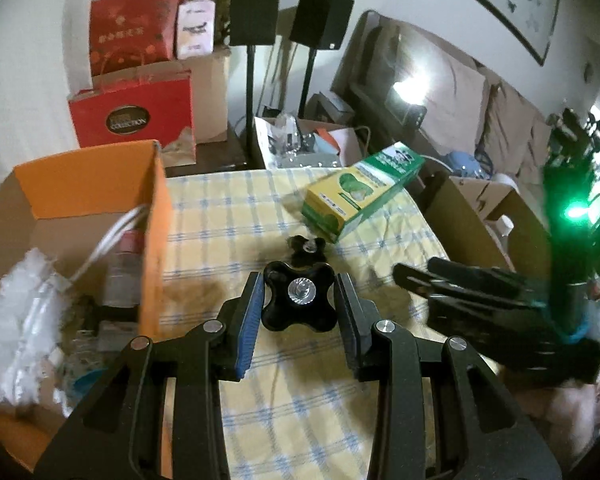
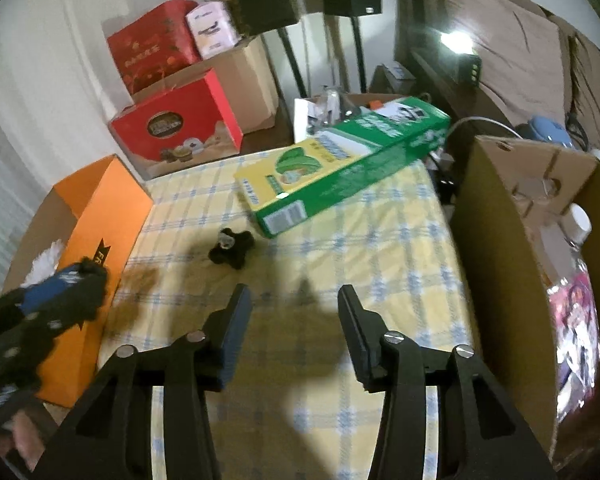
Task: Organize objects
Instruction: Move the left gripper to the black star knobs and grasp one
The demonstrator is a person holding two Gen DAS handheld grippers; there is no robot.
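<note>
My left gripper [image 1: 299, 300] is shut on a black star-shaped knob [image 1: 299, 297] with a metal screw at its centre, held above the yellow checked tablecloth [image 1: 300, 392]. In the right wrist view the left gripper [image 2: 85, 280] hovers at the orange box [image 2: 100, 236] with the knob in it. A second black knob [image 1: 306, 249] lies on the cloth beyond it; it also shows in the right wrist view [image 2: 231, 249]. My right gripper [image 2: 296, 312] is open and empty above the cloth [image 2: 380, 264]; it appears blurred at the right of the left wrist view [image 1: 404, 276].
An open orange box [image 1: 100, 184] at the left holds a white duster [image 1: 16, 320] and other items. A green and yellow carton [image 2: 340, 164] lies at the table's far side. An open cardboard box [image 2: 512, 216] stands at the right. Red gift boxes [image 2: 176, 128] and speaker stands are behind.
</note>
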